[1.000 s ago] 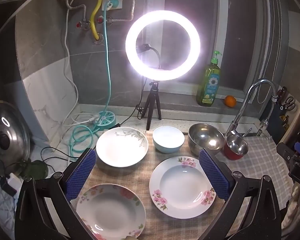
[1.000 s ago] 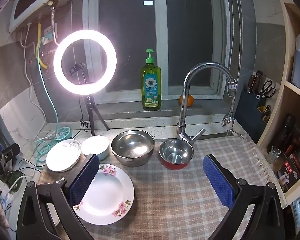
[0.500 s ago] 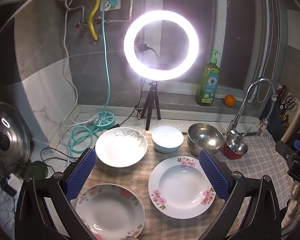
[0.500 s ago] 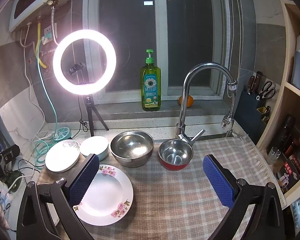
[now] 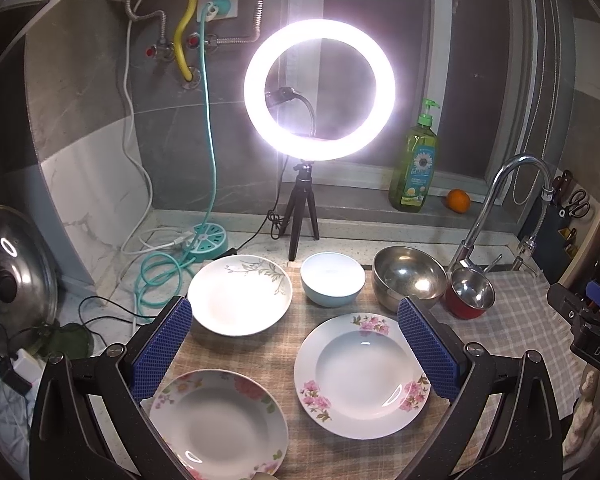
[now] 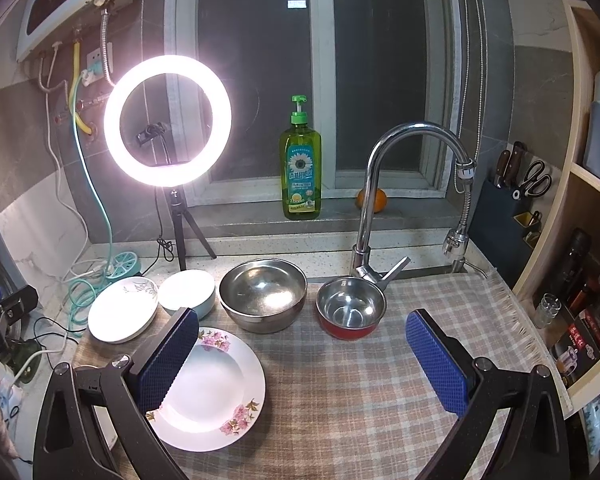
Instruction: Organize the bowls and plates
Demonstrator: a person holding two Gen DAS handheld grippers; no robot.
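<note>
- Left claw (image 5: 294,354): pads spread wide, holding nothing, hovering over the tabletop (image 5: 288,344).
- Right claw (image 6: 302,360): likewise spread apart and empty, above bare checked cloth (image 6: 360,392).
- Nearest the left claw: pink-flower plate (image 5: 362,372) at 4 o'clock, rose-rimmed plate (image 5: 219,426) at 7 o'clock, leaf-pattern plate (image 5: 239,294) at 11 o'clock.
- Further out, at 12 to 2 o'clock: pale blue bowl (image 5: 332,278), large steel bowl (image 5: 409,276), small red-sided bowl (image 5: 471,292). All pieces sit apart; nothing is stacked yet.
- Risk: glazed rims are likely slippery; a shallow pinch on a plate edge could let it tilt and drop.
- Risk: the faucet (image 6: 384,200) stands just behind the small bowl; a careless lift could strike it.
- Change from the earlier frames: practically none; both claws have only drifted slightly, crockery unmoved.
</note>
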